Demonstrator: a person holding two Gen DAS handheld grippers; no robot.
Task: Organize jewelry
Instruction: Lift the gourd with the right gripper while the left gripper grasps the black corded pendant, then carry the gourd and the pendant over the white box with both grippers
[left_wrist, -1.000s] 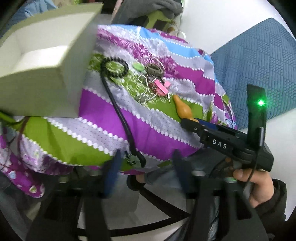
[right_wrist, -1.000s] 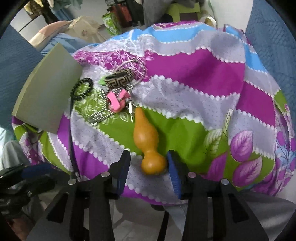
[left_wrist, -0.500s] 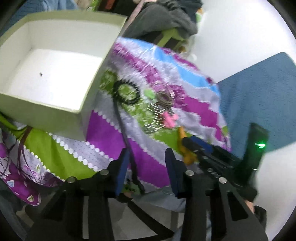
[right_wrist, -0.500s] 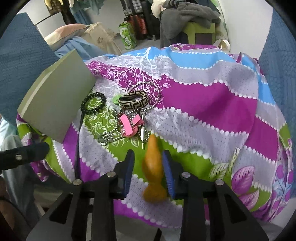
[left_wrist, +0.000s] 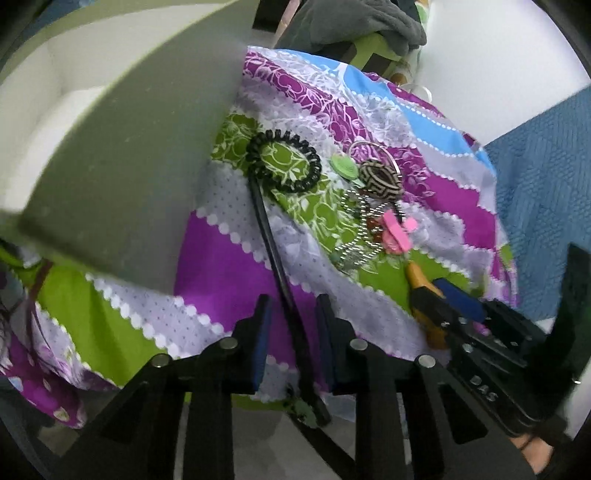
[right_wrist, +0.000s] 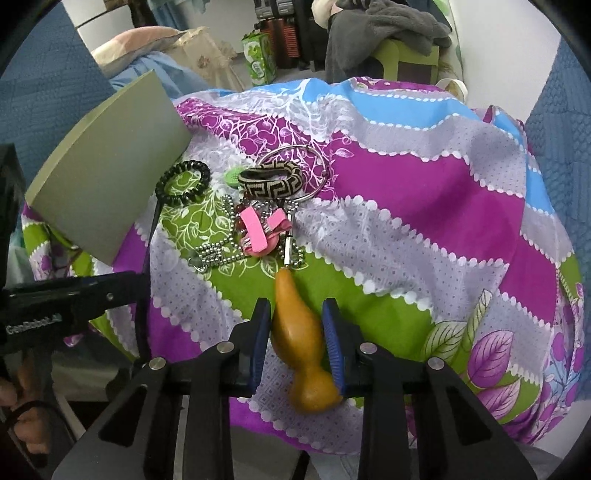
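Orange gourd pendant (right_wrist: 295, 332), judged hard and smooth, is straddled by right gripper (right_wrist: 297, 341), not visibly clamped; the waist is advised.

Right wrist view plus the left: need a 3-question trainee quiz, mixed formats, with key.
1. What sits between the right gripper's fingers? A) pink clip B) orange gourd pendant C) patterned ring
2. True or false: the black spiral hair tie lies on the patterned cloth, outside the green box.
3. Fill in: the black cord runs between the fingers of the ___ gripper.

Key: 1 B; 2 true; 3 left.
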